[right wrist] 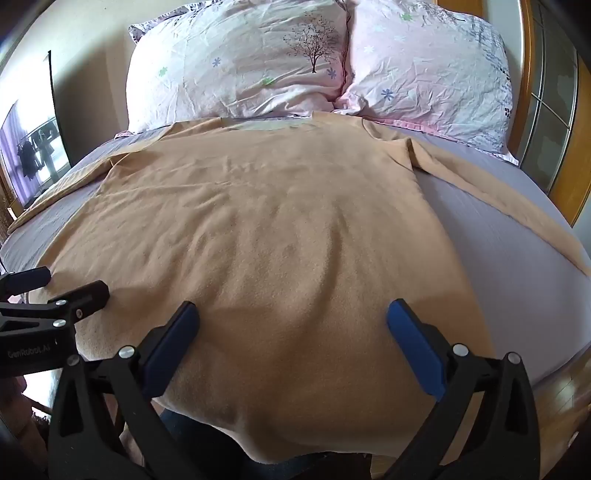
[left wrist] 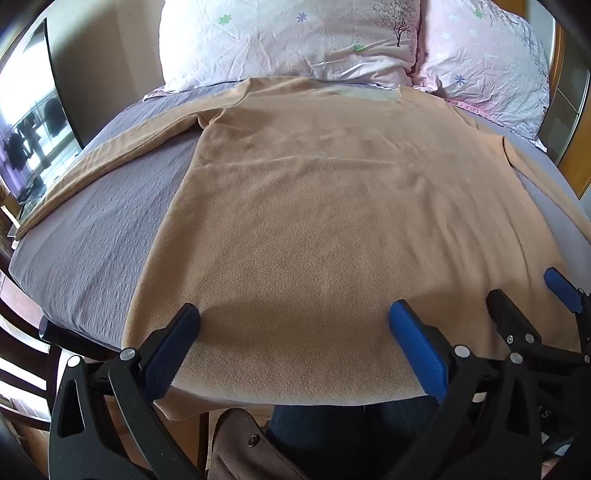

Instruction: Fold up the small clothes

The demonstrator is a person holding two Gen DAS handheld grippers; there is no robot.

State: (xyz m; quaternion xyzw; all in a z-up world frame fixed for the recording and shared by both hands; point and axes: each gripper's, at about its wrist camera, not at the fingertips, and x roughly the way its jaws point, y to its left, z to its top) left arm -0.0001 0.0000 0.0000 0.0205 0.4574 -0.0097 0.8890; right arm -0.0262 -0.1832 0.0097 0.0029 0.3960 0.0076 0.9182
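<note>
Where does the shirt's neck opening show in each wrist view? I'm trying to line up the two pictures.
Left wrist: neck opening at top, right of centre, below the pillows.
Right wrist: neck opening at top centre, below the pillows.
Shared landmark: tree print on the left pillow.

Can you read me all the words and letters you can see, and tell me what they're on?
"GenRobot.AI": on the black body of the left gripper, seen in the right wrist view.
A few white letters on the right gripper in the left wrist view, too small and turned to read.
Nothing on the tan shirt or pillows.
</note>
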